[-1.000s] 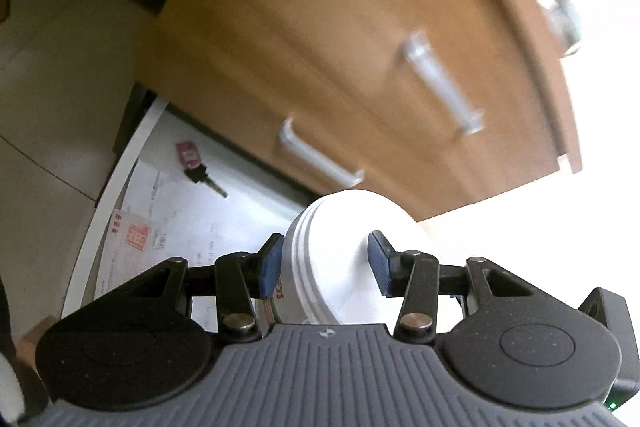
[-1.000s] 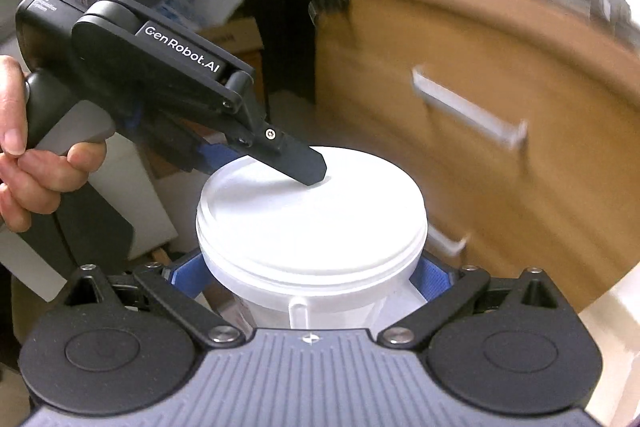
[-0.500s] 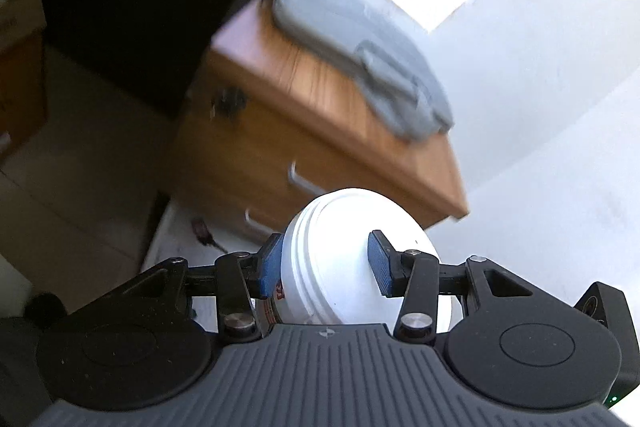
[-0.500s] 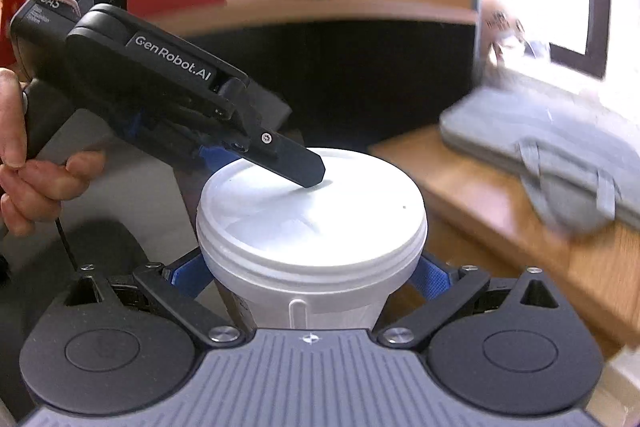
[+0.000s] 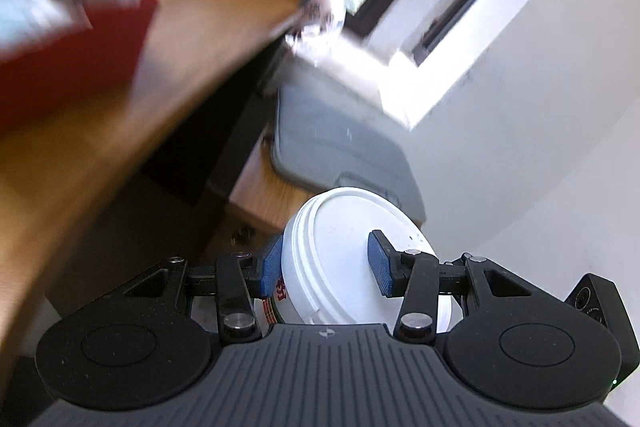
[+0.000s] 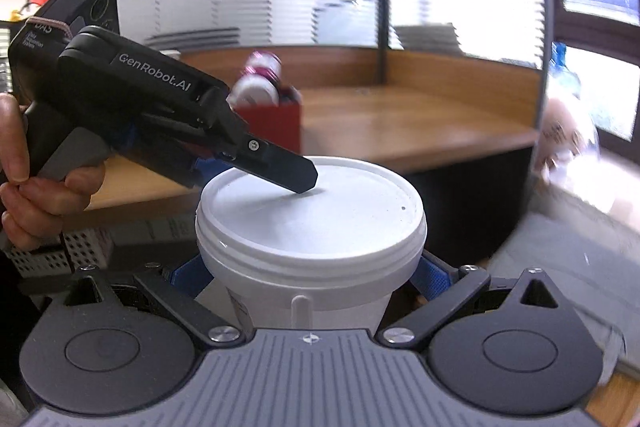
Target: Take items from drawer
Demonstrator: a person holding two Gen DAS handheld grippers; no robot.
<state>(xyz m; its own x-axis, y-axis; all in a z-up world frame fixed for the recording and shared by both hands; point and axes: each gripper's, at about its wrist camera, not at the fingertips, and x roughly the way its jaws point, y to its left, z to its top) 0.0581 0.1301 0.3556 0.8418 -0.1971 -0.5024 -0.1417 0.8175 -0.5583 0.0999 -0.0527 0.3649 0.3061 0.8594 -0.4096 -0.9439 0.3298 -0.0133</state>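
Note:
A white plastic tub with a ribbed white lid (image 6: 310, 215) is held in the air by both grippers. My right gripper (image 6: 310, 277) is shut on the tub's body just under the lid rim, its blue pads on either side. My left gripper (image 5: 324, 267) is shut on the tub (image 5: 344, 259) from above: one finger lies across the lid top, the other against the side by a red-printed label. In the right wrist view the left gripper's upper finger (image 6: 280, 167) rests on the lid. The drawer is not in view.
A wooden desk (image 6: 400, 123) stands behind the tub, with a red box (image 6: 276, 125) holding a pink-capped bottle and white items. A grey laptop bag (image 5: 332, 147) lies on a low wooden cabinet (image 5: 264, 195). Windows and a white wall are to the right.
Both grippers have carried the tub upward, away from the drawer fronts. The cabinet top, then the desk surface and windows, have come into view. The grip on the tub is unchanged.

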